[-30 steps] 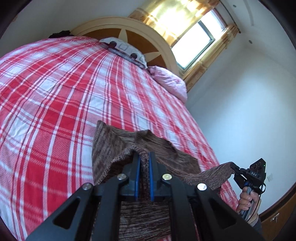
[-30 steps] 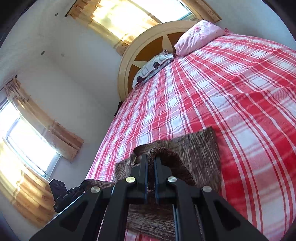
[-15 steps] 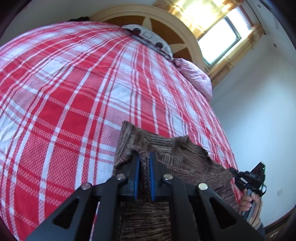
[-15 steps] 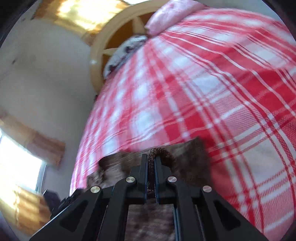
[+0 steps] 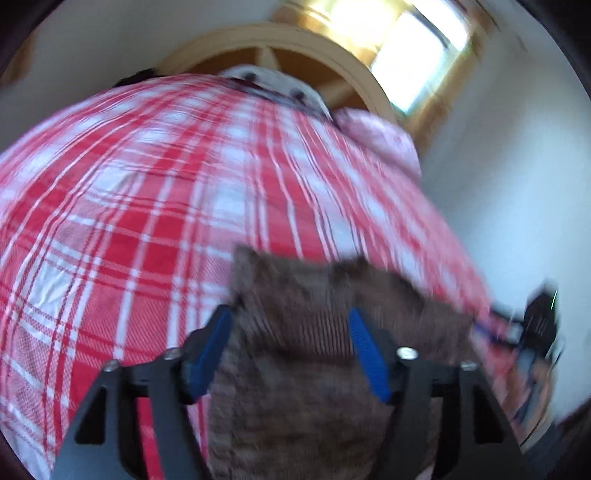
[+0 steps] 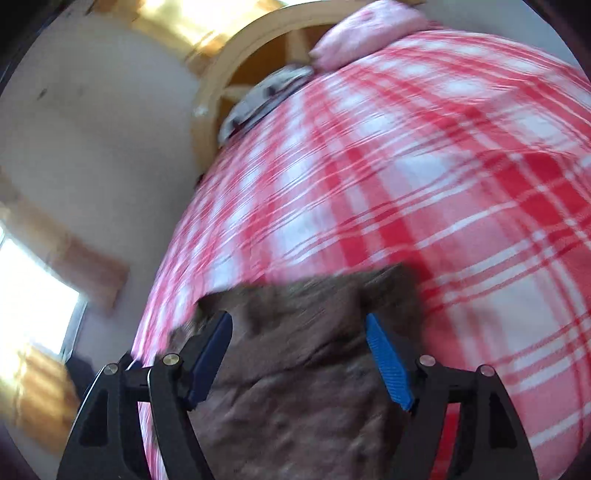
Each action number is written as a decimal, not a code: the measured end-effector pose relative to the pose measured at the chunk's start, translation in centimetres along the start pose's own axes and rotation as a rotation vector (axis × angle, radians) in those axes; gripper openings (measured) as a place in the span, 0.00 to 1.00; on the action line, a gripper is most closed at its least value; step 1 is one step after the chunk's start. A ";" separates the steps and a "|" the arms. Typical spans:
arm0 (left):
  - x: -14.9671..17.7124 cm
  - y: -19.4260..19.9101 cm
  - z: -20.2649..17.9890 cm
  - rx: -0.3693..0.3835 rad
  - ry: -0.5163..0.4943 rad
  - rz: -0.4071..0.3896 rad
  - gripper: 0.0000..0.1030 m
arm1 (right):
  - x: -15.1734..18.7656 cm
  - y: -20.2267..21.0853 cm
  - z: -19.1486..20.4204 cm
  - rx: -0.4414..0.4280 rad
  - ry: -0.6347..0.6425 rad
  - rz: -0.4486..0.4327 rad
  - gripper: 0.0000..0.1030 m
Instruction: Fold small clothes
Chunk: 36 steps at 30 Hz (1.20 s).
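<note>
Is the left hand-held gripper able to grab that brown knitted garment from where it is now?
Probably yes. The left hand-held gripper has just opened, and the brown garment lies right between its blue pads on the plaid bed cover, nothing blocking.

Red plaid bedspread (image 5: 147, 229), pink pillow (image 6: 369, 33), wooden headboard (image 5: 295, 48).

- Left wrist view looks from low over the bed (image 5: 129, 221), facing its headboard (image 5: 295, 48).
- Right wrist view faces the headboard (image 6: 221, 74) likewise.
- Both share the brown garment (image 5: 314, 332) close below.
</note>
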<state>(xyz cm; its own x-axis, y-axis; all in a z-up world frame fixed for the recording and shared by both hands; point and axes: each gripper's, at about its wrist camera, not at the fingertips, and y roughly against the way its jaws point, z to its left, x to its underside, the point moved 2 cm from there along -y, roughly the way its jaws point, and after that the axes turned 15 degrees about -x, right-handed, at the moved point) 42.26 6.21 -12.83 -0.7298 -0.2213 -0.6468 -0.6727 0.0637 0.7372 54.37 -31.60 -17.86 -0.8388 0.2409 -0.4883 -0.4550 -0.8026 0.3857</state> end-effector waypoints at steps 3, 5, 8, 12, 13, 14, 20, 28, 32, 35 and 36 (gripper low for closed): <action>1.3 -1.1 -2.4 -0.082 -0.157 0.037 0.70 | 1.6 -2.7 0.5 0.003 -0.022 0.124 0.73; 1.5 -2.1 -2.9 -0.135 -0.213 0.055 0.70 | 2.1 -4.6 -0.1 0.054 -0.056 0.193 0.73; 0.2 -3.5 -2.3 -0.226 -0.226 0.040 0.70 | 0.9 -5.9 0.3 0.083 -0.022 0.175 0.73; -3.6 -4.8 0.8 -0.339 -0.108 -0.016 0.70 | -2.3 -5.1 1.6 0.072 0.049 0.009 0.73; -4.2 -5.1 1.6 -0.350 -0.071 -0.003 0.70 | -2.9 -5.0 1.7 0.074 0.053 -0.012 0.73; -4.5 -5.0 2.4 -0.331 -0.035 0.016 0.70 | -3.4 -4.8 1.8 0.070 0.053 -0.029 0.73; -1.1 -2.2 1.1 -0.287 -0.123 -0.012 0.80 | -1.1 -4.5 2.7 0.090 0.133 -0.013 0.73; 0.7 -4.6 -3.6 -0.298 -0.293 0.079 0.81 | 2.1 -4.9 3.4 0.115 0.160 0.018 0.73; -1.7 -6.8 -2.1 -0.474 -0.293 0.020 0.86 | 2.8 -4.2 3.9 0.114 0.175 0.015 0.73; -4.2 -6.9 2.0 -0.509 -0.098 0.033 0.86 | 3.6 -3.1 4.1 0.112 0.179 0.010 0.73; -4.7 -6.7 3.4 -0.539 -0.051 0.025 0.86 | 3.8 -2.7 4.1 0.110 0.175 0.010 0.73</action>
<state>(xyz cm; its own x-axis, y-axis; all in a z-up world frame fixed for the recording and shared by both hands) 49.79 10.12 -15.40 -0.7587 -0.1778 -0.6268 -0.5069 -0.4433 0.7393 51.20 -26.24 -17.57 -0.7833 0.1267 -0.6086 -0.4845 -0.7378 0.4700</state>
